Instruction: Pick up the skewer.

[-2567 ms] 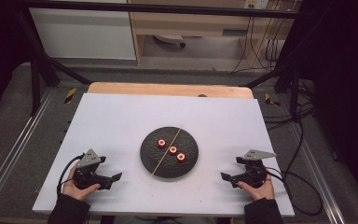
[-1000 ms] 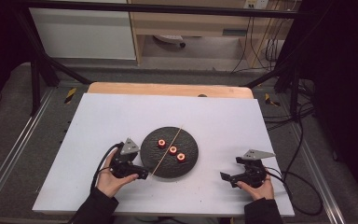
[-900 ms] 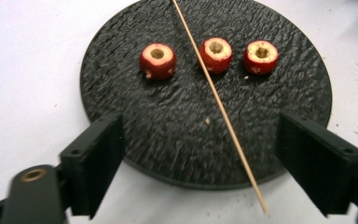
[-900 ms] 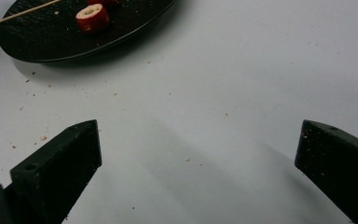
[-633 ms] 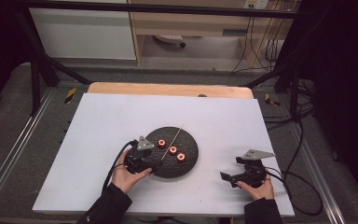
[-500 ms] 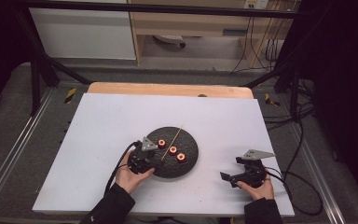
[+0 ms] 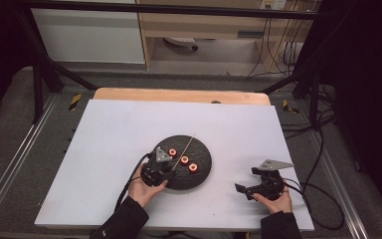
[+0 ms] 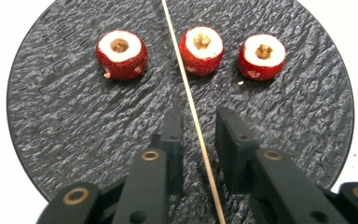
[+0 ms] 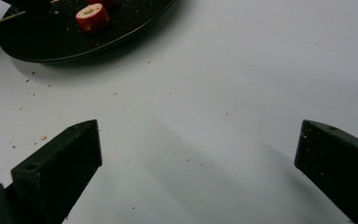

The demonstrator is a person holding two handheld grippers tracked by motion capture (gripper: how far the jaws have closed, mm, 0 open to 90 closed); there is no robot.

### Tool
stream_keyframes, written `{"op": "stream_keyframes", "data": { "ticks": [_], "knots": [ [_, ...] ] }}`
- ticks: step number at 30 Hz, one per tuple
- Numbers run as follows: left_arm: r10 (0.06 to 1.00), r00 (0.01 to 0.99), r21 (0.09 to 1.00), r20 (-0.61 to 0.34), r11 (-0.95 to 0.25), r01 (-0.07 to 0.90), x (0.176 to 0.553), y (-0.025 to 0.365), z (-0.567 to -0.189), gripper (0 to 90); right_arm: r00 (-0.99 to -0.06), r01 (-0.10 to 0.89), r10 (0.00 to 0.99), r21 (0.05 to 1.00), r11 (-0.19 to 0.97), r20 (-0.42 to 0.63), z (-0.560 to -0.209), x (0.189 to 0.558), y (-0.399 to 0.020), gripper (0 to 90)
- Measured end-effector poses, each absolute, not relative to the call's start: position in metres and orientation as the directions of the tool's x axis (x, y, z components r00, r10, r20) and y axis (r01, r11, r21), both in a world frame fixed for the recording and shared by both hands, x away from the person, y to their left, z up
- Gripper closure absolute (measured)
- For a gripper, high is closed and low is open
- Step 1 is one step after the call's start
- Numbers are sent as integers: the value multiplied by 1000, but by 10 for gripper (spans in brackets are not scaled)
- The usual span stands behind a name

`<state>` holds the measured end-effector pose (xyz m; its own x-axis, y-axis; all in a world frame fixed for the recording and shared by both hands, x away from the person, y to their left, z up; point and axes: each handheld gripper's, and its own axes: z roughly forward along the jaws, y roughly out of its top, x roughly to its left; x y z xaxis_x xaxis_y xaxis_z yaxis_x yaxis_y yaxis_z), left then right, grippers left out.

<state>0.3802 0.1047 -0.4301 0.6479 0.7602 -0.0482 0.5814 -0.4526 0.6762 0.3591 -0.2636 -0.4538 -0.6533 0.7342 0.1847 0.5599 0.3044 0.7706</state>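
Left gripper (image 8: 198,128) over black plate (image 8: 51,121), jaws just been closing around wooden skewer (image 8: 191,105), pads not yet touching it. Skewer flat across plate between three red fruit pieces (image 8: 121,53). Right gripper (image 9: 198,154) released, above white counter (image 9: 242,70).

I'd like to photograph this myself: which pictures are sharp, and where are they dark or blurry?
Left gripper view: sharp and evenly lit on the fruit pieces and skewer. Right gripper view: its black jaws are soft, the plate dim. High view: bright table, dark surroundings.
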Motion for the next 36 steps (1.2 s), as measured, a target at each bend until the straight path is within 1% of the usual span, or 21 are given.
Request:
{"op": "stream_keyframes", "data": {
  "ticks": [1, 4, 5, 7, 8, 11, 14, 22, 28, 36],
  "knots": [
    [763, 645, 675, -51, -449, 585, 380, 104, -431, 763, -654, 560, 734, 770, 305, 185, -454, 359, -264, 11],
    [770, 636, 672, -54, -444, 594, 380, 103, -432, 782, -655, 560, 733, 768, 309, 183, -454, 359, -264, 12],
    [774, 630, 672, -57, -437, 597, 380, 103, -433, 804, -654, 560, 734, 769, 308, 182, -454, 359, -264, 12],
    [784, 618, 673, -62, -425, 606, 380, 103, -433, 812, -655, 561, 733, 768, 309, 183, -454, 359, -264, 11],
    [788, 612, 675, -64, -417, 609, 380, 103, -433, 835, -655, 560, 733, 768, 309, 183, -454, 359, -264, 12],
    [798, 598, 677, -65, -405, 615, 379, 102, -433, 845, -657, 558, 732, 769, 312, 180, -454, 359, -264, 12],
    [808, 586, 682, -62, -395, 616, 379, 103, -434, 877, -657, 561, 732, 767, 312, 183, -454, 359, -263, 12],
    [822, 564, 701, -77, -358, 617, 376, 108, -433, 882, -659, 557, 730, 770, 313, 180, -454, 359, -263, 12],
    [806, 586, 728, -82, -353, 587, 372, 120, -424, 883, -663, 552, 729, 770, 321, 171, -451, 359, -261, 9],
    [753, 654, 733, -68, -407, 545, 369, 137, -417, 882, -678, 525, 723, 776, 350, 133, -444, 358, -253, 6]
  ]
}}
